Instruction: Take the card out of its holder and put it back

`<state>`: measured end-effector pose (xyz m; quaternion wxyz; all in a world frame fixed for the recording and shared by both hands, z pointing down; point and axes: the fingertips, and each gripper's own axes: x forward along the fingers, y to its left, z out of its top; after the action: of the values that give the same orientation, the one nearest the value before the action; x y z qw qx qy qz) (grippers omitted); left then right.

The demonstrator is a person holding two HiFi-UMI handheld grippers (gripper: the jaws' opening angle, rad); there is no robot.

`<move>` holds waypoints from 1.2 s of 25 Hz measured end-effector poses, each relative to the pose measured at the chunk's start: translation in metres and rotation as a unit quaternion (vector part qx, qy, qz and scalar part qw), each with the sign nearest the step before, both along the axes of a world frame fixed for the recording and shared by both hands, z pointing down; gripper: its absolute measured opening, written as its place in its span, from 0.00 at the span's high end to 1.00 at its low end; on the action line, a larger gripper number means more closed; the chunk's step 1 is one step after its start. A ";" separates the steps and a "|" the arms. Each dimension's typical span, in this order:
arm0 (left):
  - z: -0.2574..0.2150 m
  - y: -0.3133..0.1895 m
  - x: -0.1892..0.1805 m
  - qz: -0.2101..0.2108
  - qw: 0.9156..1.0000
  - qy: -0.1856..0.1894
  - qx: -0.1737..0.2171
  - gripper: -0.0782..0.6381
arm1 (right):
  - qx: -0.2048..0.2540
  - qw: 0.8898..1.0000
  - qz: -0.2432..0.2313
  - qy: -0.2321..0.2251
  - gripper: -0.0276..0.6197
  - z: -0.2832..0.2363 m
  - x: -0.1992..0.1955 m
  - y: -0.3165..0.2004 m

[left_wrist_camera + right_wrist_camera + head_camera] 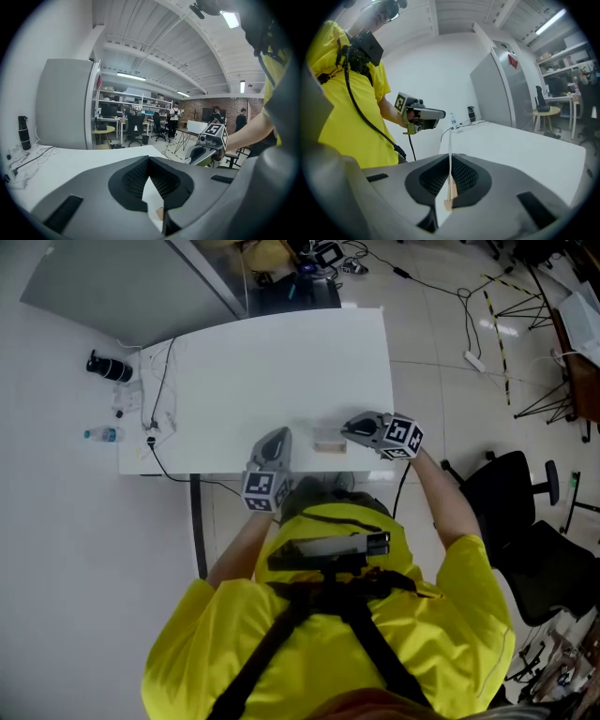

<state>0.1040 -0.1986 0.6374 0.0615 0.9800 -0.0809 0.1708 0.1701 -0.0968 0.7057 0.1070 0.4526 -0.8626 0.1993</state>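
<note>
In the head view both grippers hover over the near edge of the white table (281, 362). My right gripper (346, 428) is shut on a thin pale card (327, 439), which sticks out to the left of its tips. In the right gripper view the card (450, 140) stands edge-on between the black pads (464, 176), with a small tan piece at its lower end. My left gripper (276, 436) sits to the left of the card, apart from it. Its jaws (150, 180) are shut with nothing clearly held; white table shows below them. I cannot make out a holder separately.
A water bottle (103, 434), a black cylinder (110, 367) and cables (159, 418) lie by the table's far left corner. A black office chair (525, 507) stands to the right of the person. A tall grey cabinet (65, 103) rises beyond the table.
</note>
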 end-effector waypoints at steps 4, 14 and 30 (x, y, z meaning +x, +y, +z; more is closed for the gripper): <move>0.001 -0.002 0.002 -0.004 1.000 -0.001 -0.002 0.89 | -0.005 1.000 -0.002 -0.011 0.93 0.007 -0.004 0.000; 0.008 -0.006 -0.003 -0.004 1.000 -0.009 -0.003 0.89 | -0.018 1.000 0.002 -0.007 0.93 0.015 0.000 0.007; 0.016 -0.005 0.006 0.003 1.000 -0.007 -0.018 0.89 | -0.033 0.998 0.058 -0.005 0.88 0.050 -0.002 0.007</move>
<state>0.1098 -0.2040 0.6534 0.0781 0.9778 -0.0758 0.1789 0.1685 -0.0895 0.7553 0.1057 0.4969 -0.8284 0.2362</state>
